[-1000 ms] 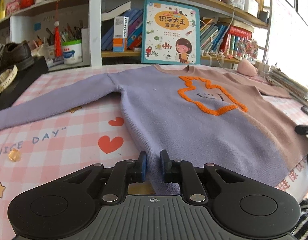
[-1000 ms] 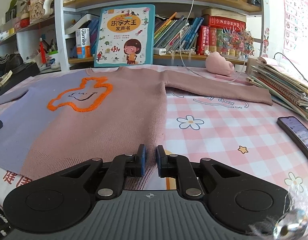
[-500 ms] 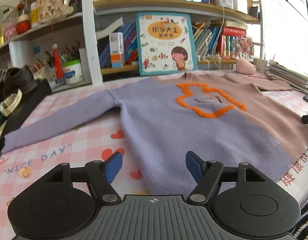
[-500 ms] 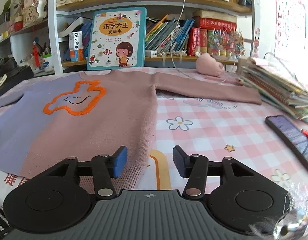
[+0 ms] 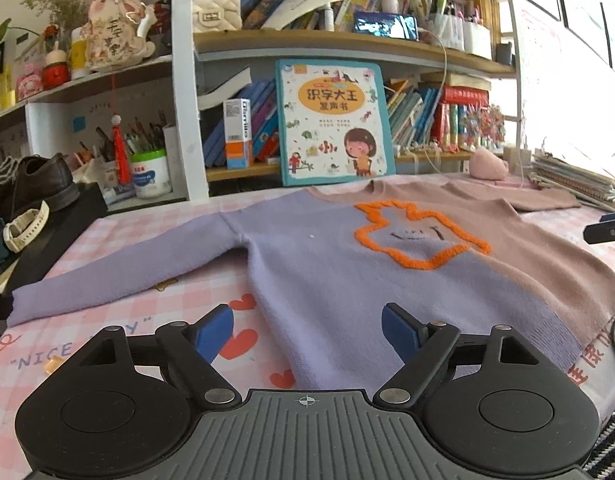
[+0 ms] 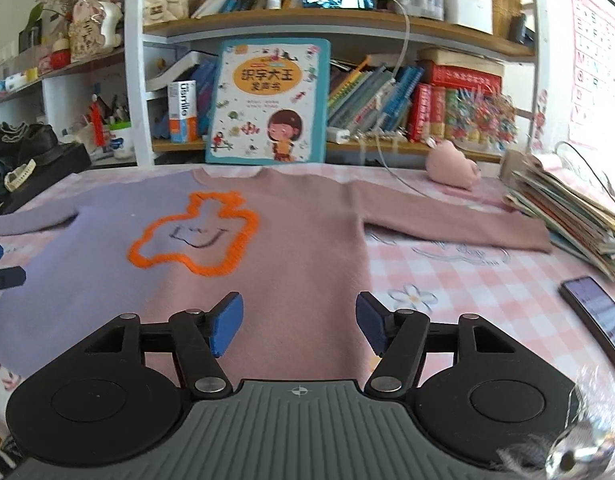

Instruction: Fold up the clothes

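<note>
A sweater, half lilac and half dusty pink with an orange outline shape on the chest, lies flat and face up on the pink checked table, both sleeves spread out. My left gripper hovers over the lilac hem, its jaws opening, and no cloth is pinched between the blue pads. My right gripper hangs above the pink hem, jaws also opening and holding nothing. The right gripper's tip shows at the right edge of the left wrist view. The left gripper's tips show at the left edge of the right wrist view.
A picture book leans against the bookshelf behind the collar. A stack of books and a phone lie to the right, a pink soft toy beyond the pink sleeve. A black box with shoes stands at the left.
Both grippers have let go of the sweater's hem and spread their jaws wide. Both now sit higher, with the hem lying flat on the table.
</note>
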The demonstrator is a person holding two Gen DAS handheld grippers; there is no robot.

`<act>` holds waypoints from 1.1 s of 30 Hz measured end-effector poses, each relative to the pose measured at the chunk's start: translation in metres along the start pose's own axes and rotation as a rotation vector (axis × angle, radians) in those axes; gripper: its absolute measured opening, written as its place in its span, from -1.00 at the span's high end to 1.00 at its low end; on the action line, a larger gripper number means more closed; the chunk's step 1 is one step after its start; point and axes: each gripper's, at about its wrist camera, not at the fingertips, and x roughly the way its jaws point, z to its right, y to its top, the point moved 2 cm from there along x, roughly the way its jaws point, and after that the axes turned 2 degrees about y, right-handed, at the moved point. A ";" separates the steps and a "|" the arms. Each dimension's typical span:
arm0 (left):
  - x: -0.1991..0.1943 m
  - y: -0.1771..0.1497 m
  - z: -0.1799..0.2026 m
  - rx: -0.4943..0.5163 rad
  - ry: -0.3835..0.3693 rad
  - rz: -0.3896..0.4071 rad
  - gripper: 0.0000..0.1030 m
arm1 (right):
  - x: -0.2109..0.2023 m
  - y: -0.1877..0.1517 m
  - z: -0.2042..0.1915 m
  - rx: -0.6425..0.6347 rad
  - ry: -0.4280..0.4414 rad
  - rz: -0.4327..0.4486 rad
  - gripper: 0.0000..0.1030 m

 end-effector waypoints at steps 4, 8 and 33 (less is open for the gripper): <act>-0.006 -0.001 -0.007 -0.009 0.008 0.018 -0.66 | -0.012 0.004 -0.001 -0.014 0.023 -0.035 -0.16; -0.010 -0.001 -0.013 -0.029 0.008 0.029 -0.67 | -0.053 -0.005 0.031 0.010 -0.122 -0.039 -0.16; -0.030 0.011 -0.030 -0.041 0.062 0.080 -0.76 | -0.070 0.024 0.014 0.054 0.041 0.063 -0.38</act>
